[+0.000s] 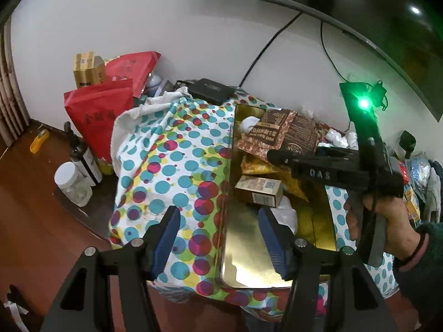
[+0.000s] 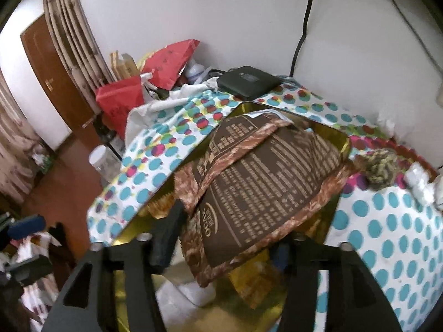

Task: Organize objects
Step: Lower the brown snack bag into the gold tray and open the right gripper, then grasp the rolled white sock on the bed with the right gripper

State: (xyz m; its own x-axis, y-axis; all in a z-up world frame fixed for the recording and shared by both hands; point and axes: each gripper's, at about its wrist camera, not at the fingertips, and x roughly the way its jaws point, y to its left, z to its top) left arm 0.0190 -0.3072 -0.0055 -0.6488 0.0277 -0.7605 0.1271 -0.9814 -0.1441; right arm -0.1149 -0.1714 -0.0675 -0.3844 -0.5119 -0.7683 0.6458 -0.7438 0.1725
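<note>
Left gripper [image 1: 218, 238] straddles near left wall of tin [image 1: 249, 274]: left finger outside over cloth [image 1: 166, 166], right finger inside tin. Ahead of it in tin: small carton [image 1: 259, 192]; snack bag [image 1: 279, 135] beyond, atop other packets. Right gripper [image 2: 221, 251] over tin's right part, snack bag between its fingers. Hand [image 1: 384, 221] to right of left gripper. Set-top box [image 1: 211, 90] behind tin, by wall. Bottle [image 1: 83, 157] and jar [image 1: 72, 184] far left, off cloth; paper bags [image 1: 102, 116] behind them.

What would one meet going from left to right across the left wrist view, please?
Yellow thing on the floor → clear jar → red bag → dotted cloth → gold tin → hand.
</note>
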